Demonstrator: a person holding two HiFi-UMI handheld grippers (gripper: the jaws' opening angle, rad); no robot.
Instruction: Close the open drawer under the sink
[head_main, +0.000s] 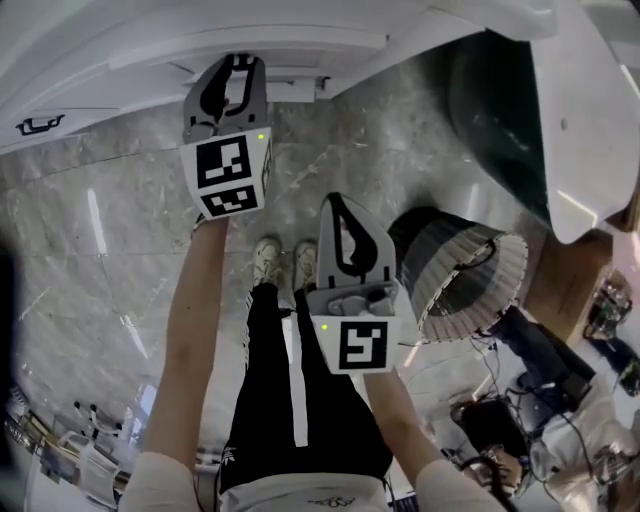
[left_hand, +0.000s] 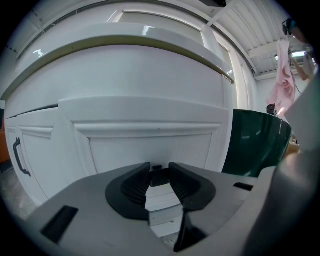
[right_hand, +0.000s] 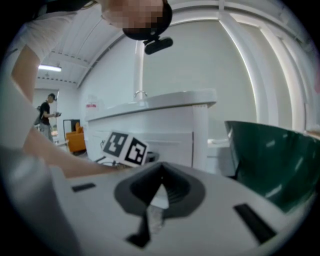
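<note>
Right gripper (head_main: 342, 215), nearest, is clenched empty, tilted slightly down. White panelled drawer front (left_hand: 150, 142) stands proud of the cabinet (left_hand: 42, 145); left gripper (left_hand: 159, 169) grasps its dark handle (left_hand: 159, 177).

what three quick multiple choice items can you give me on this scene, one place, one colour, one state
1. In the left gripper view, the green container stands where? A right of the cabinet B left of it C on top of it
2. The cabinet's colour? A black B white C red
3. The right gripper's jaws? A wide apart B on a cup C together

A: it shows past the cabinet's right edge. B: its panels are white. C: the jaws meet, nothing between.
</note>
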